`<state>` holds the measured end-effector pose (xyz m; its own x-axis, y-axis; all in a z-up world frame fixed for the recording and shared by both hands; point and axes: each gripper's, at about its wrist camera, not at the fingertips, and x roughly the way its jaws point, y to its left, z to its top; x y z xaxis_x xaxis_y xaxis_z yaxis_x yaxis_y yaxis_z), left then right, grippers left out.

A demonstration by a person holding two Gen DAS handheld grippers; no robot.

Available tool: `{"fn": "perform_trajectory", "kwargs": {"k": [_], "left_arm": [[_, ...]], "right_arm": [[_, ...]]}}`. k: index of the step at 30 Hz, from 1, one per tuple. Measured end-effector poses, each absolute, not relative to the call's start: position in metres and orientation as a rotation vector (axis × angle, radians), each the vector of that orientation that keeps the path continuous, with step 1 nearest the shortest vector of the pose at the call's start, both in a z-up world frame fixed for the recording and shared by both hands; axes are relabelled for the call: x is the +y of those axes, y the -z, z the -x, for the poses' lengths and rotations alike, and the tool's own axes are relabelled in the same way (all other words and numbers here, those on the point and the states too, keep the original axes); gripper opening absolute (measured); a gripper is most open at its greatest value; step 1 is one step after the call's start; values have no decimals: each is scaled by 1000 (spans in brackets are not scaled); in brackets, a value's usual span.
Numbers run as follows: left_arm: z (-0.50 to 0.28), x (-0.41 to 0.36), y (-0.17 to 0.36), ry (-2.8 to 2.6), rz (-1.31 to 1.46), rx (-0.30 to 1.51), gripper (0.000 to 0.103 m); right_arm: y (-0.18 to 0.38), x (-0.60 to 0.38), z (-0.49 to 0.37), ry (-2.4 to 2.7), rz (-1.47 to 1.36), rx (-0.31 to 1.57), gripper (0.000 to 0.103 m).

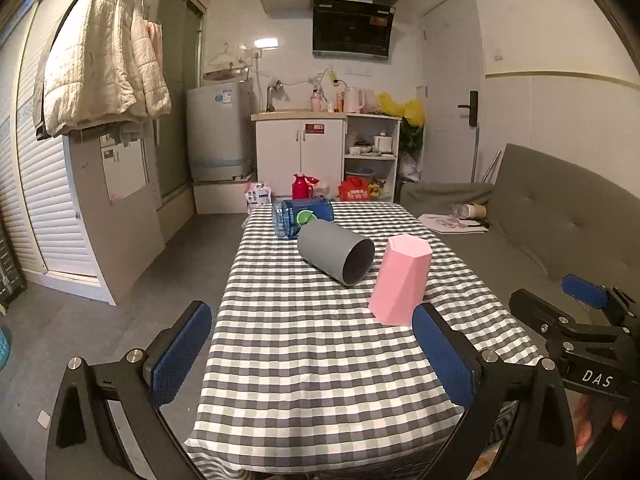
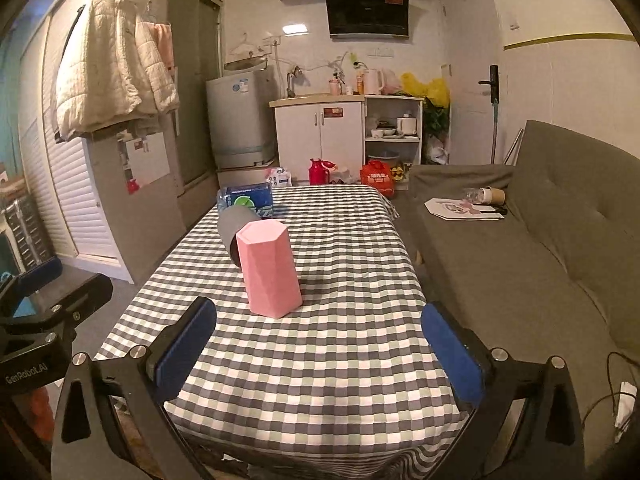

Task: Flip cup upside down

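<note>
A pink faceted cup (image 1: 401,280) stands mouth down on the checked tablecloth (image 1: 320,360); it also shows in the right wrist view (image 2: 270,268). A grey cup (image 1: 335,257) lies on its side behind it, mouth toward me, partly hidden by the pink cup in the right wrist view (image 2: 231,229). My left gripper (image 1: 310,350) is open and empty over the table's near end. My right gripper (image 2: 320,346) is open and empty, a little short of the pink cup; it shows at the right in the left wrist view (image 1: 576,308).
A blue pack of water bottles (image 1: 303,216) lies at the table's far left. A grey sofa (image 2: 540,248) runs along the right side, with papers and a paper cup on it. A red flask (image 1: 299,186), bags and kitchen cabinets stand beyond the table.
</note>
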<state>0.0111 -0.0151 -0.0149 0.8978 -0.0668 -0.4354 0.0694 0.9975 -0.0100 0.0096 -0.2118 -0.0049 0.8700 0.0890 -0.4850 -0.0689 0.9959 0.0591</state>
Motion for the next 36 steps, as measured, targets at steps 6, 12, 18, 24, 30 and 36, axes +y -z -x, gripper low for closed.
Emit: {"fn": "perform_trajectory", "kwargs": {"k": [6,12,18,24,30,36], "left_arm": [[-12,-15,14,70,-7,454,103],[-13,-13,14,61,-5,459,103],[-15,-8,16,42,14,468,103],[-16,-8,16,39,10,468,103],[-15,-10,16,40,5,466,103],[-15,-10,16,41,3,467,103]], "right_arm": [[4,-213,-8,-82,-39,502,103],[4,-213,-8,-82,-38,499,103],[4,-212,-9,-82,-32,500,103],[5,-212,-9,-80,-32,502,103],[5,-212,-9,-81,-31,502,103],[5,-213,-9,-79,-31,503,103]]}}
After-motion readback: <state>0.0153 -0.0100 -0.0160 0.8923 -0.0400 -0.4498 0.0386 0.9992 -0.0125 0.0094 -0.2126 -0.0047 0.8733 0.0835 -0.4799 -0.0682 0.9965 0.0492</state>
